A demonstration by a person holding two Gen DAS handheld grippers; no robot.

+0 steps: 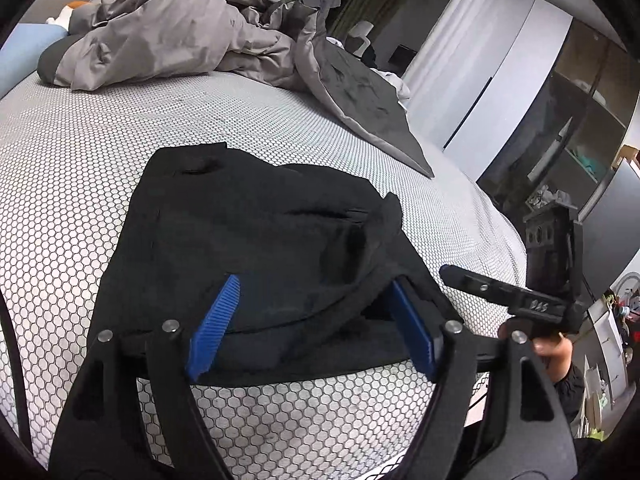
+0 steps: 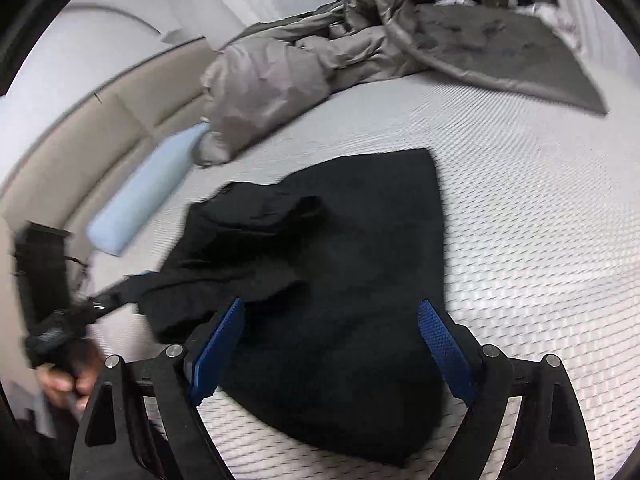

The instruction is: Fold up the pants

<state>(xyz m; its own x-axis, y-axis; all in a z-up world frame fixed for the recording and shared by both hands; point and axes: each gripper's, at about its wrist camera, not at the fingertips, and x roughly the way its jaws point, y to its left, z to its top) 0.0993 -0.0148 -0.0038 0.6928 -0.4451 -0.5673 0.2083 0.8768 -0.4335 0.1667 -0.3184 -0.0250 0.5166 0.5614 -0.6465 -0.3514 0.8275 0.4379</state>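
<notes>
**Black pants bunched on the bed, both sets of fingers apart**

The left gripper (image 1: 312, 320) hangs over the near edge of the black pants (image 1: 256, 240), its blue-padded fingers (image 1: 216, 324) spread wide. The cloth lies between and just ahead of the two pads, and neither pad presses on it. The pants sit in a loosely folded heap on the bed (image 1: 80, 168), whose cover carries a honeycomb print; a raised fold of fabric stands just beyond the right finger. Well beyond the fingertips, a crumpled grey duvet (image 1: 180, 32) is piled at the far side of the mattress, with a pale blue pillow (image 1: 20, 52) far off to the left.

In the right wrist view, the right gripper (image 2: 332, 340) is also over the pants (image 2: 340, 260), its fingers (image 2: 444, 344) standing apart with the dark cloth spread between them and reaching past the tips. Nothing is clamped. To the left of the left finger the fabric is rumpled and layered; beyond the right finger it lies flatter, ending in a straight edge. This view is blurred. Far left, a hand (image 2: 64, 380) grips the handle of the other gripper.
</notes>
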